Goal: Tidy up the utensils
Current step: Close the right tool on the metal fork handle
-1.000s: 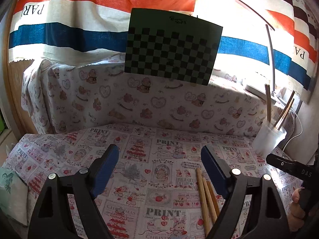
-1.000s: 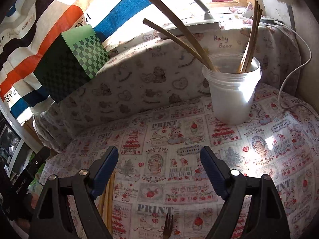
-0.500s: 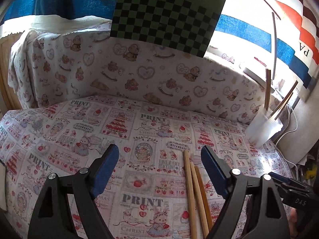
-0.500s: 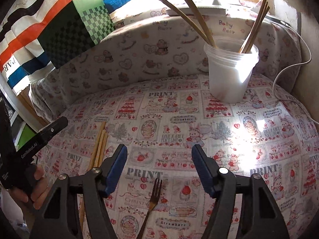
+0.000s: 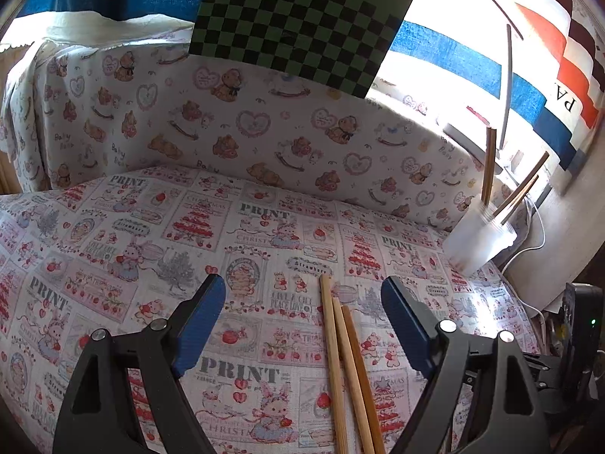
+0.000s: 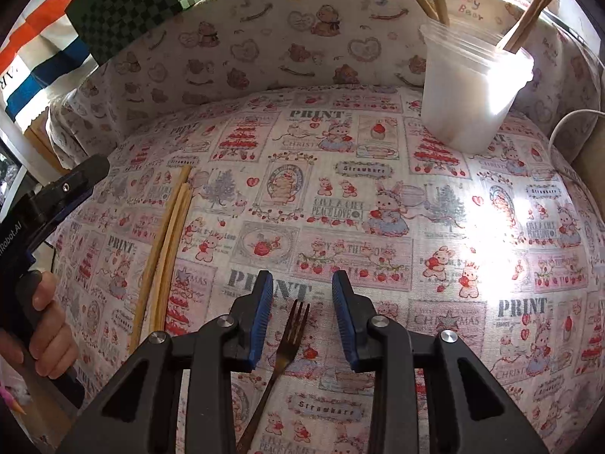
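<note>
A dark metal fork (image 6: 291, 335) lies on the printed tablecloth, its tines pointing away from me. My right gripper (image 6: 302, 283) hovers over it with the fork head between its closing jaws; the blue pads stand apart from the fork on both sides. Three wooden chopsticks (image 5: 346, 363) lie side by side on the cloth, between the wide-open jaws of my left gripper (image 5: 302, 291), nearer its right finger, untouched. The same chopsticks (image 6: 166, 257) show at left in the right wrist view. A translucent plastic cup (image 6: 469, 87) holding several wooden utensils stands at the back right.
A padded backrest in teddy-bear cloth (image 5: 264, 121) bounds the far side. A green checkerboard panel (image 5: 298, 22) leans above it. A white cable (image 6: 563, 128) runs beside the cup. A hand (image 6: 49, 336) holds the left gripper's handle at the left edge.
My right gripper sank and tilted down over the fork, and its jaws narrowed around the fork head. My left gripper tipped down slightly, bringing the chopsticks further between its jaws.
</note>
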A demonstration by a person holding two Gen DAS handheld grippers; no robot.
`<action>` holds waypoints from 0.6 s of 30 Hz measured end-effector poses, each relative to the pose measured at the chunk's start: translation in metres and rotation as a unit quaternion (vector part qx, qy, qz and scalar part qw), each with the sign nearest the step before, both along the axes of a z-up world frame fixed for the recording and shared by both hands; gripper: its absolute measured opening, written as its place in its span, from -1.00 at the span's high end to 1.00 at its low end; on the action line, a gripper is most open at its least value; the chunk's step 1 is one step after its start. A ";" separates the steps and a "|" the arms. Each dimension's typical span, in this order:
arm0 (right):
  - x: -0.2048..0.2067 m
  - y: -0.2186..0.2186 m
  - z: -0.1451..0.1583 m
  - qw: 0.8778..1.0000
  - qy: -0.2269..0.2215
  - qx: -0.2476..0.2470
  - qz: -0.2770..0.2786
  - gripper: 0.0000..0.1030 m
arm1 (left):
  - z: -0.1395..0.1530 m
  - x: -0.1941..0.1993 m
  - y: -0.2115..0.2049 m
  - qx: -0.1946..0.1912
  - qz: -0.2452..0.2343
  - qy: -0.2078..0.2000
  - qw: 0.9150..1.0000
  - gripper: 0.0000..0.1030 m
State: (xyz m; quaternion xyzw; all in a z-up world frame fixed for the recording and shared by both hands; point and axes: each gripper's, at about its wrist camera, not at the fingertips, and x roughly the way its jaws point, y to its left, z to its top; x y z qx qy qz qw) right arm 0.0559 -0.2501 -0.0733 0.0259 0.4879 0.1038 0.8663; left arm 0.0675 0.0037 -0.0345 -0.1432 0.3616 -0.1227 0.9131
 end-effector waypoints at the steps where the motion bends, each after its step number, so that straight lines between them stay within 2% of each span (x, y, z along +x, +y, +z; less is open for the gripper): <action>1: -0.002 0.005 0.000 1.000 -0.004 -0.017 0.010 0.44 | -0.002 0.001 0.001 -0.008 -0.002 0.006 1.000 -0.61; 3: -0.007 0.012 0.000 0.999 -0.007 -0.035 0.028 0.47 | -0.003 0.002 0.002 -0.013 -0.001 0.011 1.000 -0.61; 5: -0.010 0.017 -0.001 0.998 -0.007 -0.038 0.040 0.58 | -0.003 0.002 0.002 -0.013 0.001 0.012 1.000 -0.61; 10: -0.009 0.016 -0.001 0.999 -0.021 -0.023 0.023 0.82 | -0.003 0.002 0.004 -0.022 -0.004 0.014 1.000 -0.61; 15: -0.003 0.019 -0.002 0.998 -0.043 -0.034 0.001 0.82 | -0.001 0.001 0.002 -0.020 -0.010 0.011 1.000 -0.61; 18: -0.006 0.012 0.008 0.998 -0.064 -0.008 -0.006 0.83 | 0.000 -0.001 -0.001 -0.007 -0.007 0.003 1.000 -0.61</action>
